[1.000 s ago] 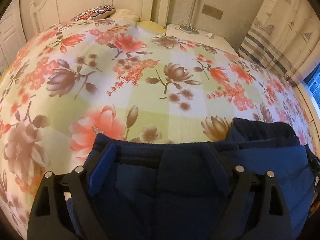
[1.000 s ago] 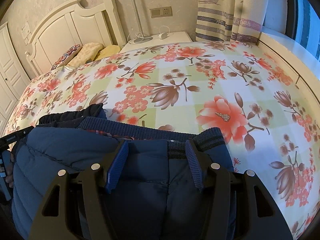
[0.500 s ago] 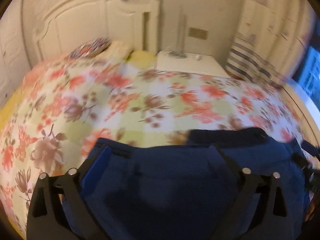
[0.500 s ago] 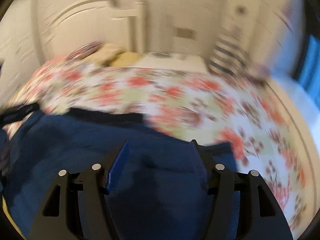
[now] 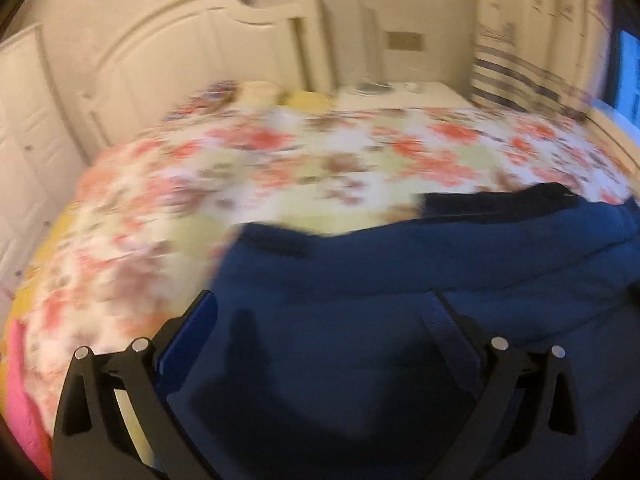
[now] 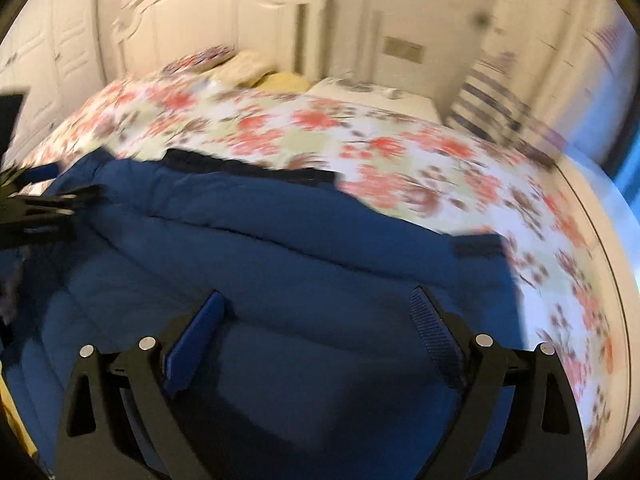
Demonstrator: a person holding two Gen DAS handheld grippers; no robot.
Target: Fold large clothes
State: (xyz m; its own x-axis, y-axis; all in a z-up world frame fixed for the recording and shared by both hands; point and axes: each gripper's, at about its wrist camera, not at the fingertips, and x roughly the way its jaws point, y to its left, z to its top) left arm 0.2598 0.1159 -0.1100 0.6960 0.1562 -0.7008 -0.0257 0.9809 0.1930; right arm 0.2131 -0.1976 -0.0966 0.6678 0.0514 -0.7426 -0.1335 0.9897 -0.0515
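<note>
A dark blue padded jacket [image 5: 400, 264] lies folded on the flowered bed cover [image 5: 280, 168], its darker collar edge [image 5: 500, 200] at the far side. My left gripper [image 5: 318, 300] hovers over the jacket's near left part, jaws wide open and gripping nothing. In the right wrist view the same jacket [image 6: 280, 232] fills the lower half. My right gripper [image 6: 316, 296] is above its near right part. Its jaws are opening, the pads stand clear of the cloth, and only flat jacket shows between them. The left gripper's black frame [image 6: 44, 204] shows at that view's left edge. Both views are motion-blurred.
A white headboard [image 5: 200, 60] with pillows [image 6: 248, 68] stands at the far end of the bed. A white nightstand [image 5: 400, 92] and a striped curtain [image 5: 520, 60] are at the far right. White cupboard doors [image 5: 24, 140] line the left side. Something pink [image 5: 20, 400] shows at the lower left.
Both grippers have drawn back from the jacket's far hem and risen a little. The right jaws have spread wide, the left slightly. More of the jacket now shows ahead of the fingers.
</note>
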